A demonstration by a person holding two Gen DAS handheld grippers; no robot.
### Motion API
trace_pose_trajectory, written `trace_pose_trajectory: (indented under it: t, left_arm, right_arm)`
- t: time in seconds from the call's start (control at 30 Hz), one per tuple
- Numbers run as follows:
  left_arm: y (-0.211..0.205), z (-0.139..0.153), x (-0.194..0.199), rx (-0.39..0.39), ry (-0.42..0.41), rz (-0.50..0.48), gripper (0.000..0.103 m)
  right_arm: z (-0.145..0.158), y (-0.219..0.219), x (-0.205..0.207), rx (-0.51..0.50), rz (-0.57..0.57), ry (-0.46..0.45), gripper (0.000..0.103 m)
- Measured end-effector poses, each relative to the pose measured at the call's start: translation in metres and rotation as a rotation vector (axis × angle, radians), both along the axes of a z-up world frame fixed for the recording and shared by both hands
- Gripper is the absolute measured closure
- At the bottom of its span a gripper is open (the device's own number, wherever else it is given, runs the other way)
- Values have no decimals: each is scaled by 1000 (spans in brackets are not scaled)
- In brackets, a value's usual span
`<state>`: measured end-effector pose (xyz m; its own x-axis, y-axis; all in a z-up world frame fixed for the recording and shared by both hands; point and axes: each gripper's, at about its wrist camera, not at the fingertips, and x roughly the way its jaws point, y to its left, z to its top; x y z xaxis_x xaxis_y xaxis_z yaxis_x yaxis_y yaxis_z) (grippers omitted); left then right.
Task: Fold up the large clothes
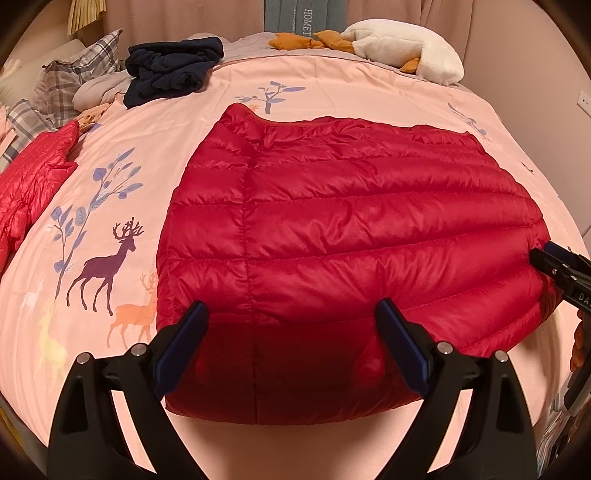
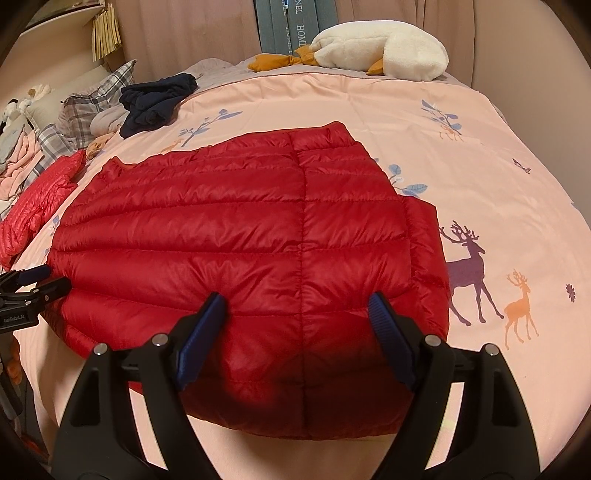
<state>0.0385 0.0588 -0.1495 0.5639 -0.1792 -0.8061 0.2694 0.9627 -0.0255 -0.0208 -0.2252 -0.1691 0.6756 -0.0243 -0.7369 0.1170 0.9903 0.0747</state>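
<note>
1. The red puffer jacket (image 1: 332, 229) lies flat in the middle of the bed, folded into a broad block with its near edge toward both cameras.
2. The left gripper (image 1: 291, 314) hangs over the jacket's near-left edge with its fingers spread wide, grasping nothing.
3. The right gripper (image 2: 295, 304) hangs over the near-right edge, fingers likewise spread and empty; each gripper shows at the side of the other's view.
4. Bare pink bedspread (image 1: 122, 155) lies open all round the jacket: a strip along the near edge, wider room to the left and right.
5. A second red jacket (image 1: 33, 173) lies well apart at the left edge of the bed.
6. A dark blue garment (image 1: 170, 66) is bunched near the plaid pillows (image 1: 74, 70) at the far left.
7. A white plush goose (image 2: 384, 48) rests along the far edge, against the curtain (image 2: 192, 29).
8. The bedspread is printed with deer and leafy branches.
</note>
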Motion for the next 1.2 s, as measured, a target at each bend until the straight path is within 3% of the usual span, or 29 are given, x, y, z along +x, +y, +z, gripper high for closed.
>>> trace_pose_trajectory:
  t: [1.2]
  left_arm:
    - [18, 1, -7, 15, -5, 33, 10]
  right_arm:
    - [2, -18, -15, -9, -50, -1, 21]
